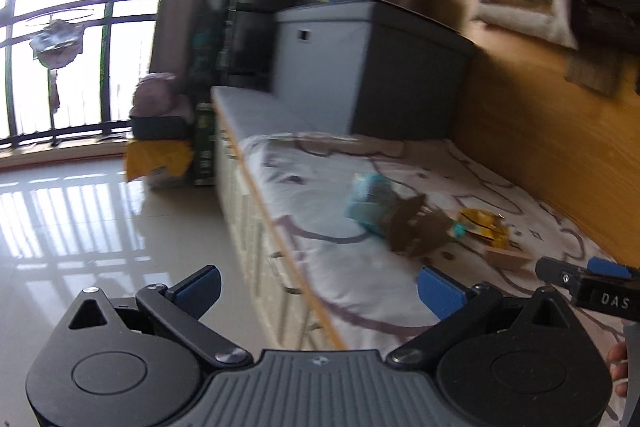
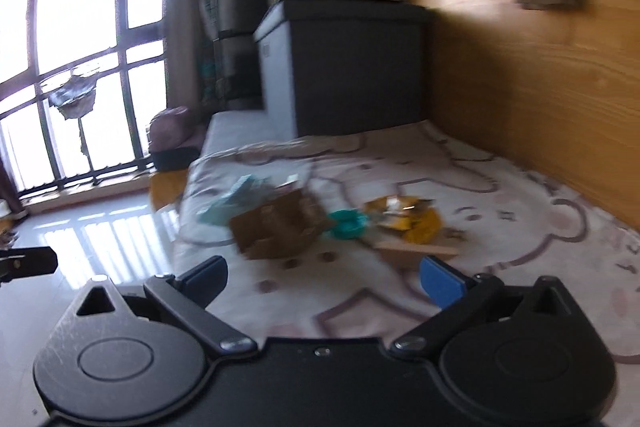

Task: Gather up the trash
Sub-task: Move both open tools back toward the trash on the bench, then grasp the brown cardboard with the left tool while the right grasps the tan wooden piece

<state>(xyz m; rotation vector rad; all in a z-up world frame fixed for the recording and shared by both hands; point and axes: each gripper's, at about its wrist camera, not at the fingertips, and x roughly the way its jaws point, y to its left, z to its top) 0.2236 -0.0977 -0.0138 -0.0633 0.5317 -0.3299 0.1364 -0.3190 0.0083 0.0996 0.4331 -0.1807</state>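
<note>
Trash sits in a pile on the bed (image 2: 500, 195): brown cardboard box (image 2: 276, 227), teal wrapper (image 2: 347, 223), yellow wrapper (image 2: 412, 221). Left gripper (image 1: 320, 285) & right gripper (image 2: 324, 277) hang near it, both w/ jaws wide apart, holding nothing.

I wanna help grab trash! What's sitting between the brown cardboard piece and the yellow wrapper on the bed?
A small teal item, seen clearest in the right wrist view.
</note>
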